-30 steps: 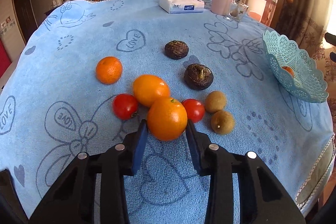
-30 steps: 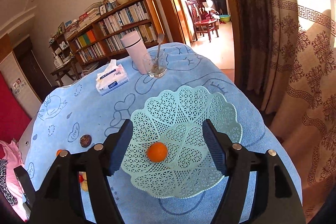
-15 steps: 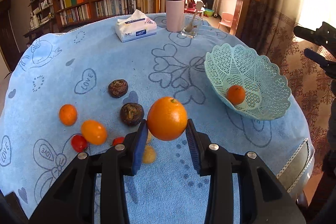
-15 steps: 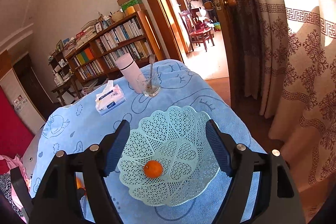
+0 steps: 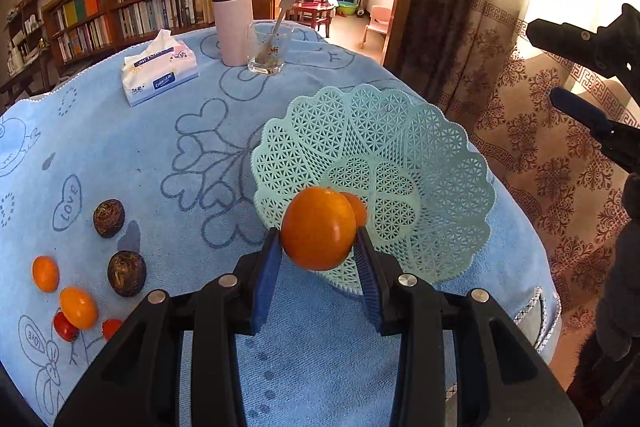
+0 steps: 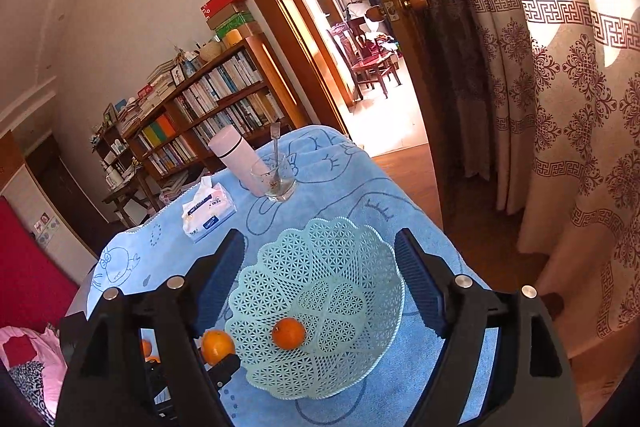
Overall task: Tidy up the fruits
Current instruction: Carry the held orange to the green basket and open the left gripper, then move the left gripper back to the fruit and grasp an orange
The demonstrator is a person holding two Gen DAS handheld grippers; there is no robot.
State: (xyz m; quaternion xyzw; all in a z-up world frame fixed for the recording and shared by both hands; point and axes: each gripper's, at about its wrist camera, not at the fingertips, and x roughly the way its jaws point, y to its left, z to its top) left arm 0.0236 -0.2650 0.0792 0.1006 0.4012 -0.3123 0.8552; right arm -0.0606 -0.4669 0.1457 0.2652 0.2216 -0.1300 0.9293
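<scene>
- Between the blue pads of the left gripper point(image 5: 318, 247) sits a round orange point(image 5: 317, 228), clamped and lifted off the cloth; being round, it shows no long axis, and I cannot tell where its stem end faces.
- Just beyond it lies the mint lattice basket point(image 5: 440, 155), holding a smaller orange point(image 6: 288, 333).
- A second ago the held orange hung over the loose fruit; now it is at the basket's near rim.
- Right gripper point(image 6: 320, 263): jaws opening, nothing between them, raised above the basket.

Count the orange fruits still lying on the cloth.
2: a round orange one near the left edge and an oval orange one just below it, beside the tomatoes. Others may be hidden behind the gripper.
</scene>
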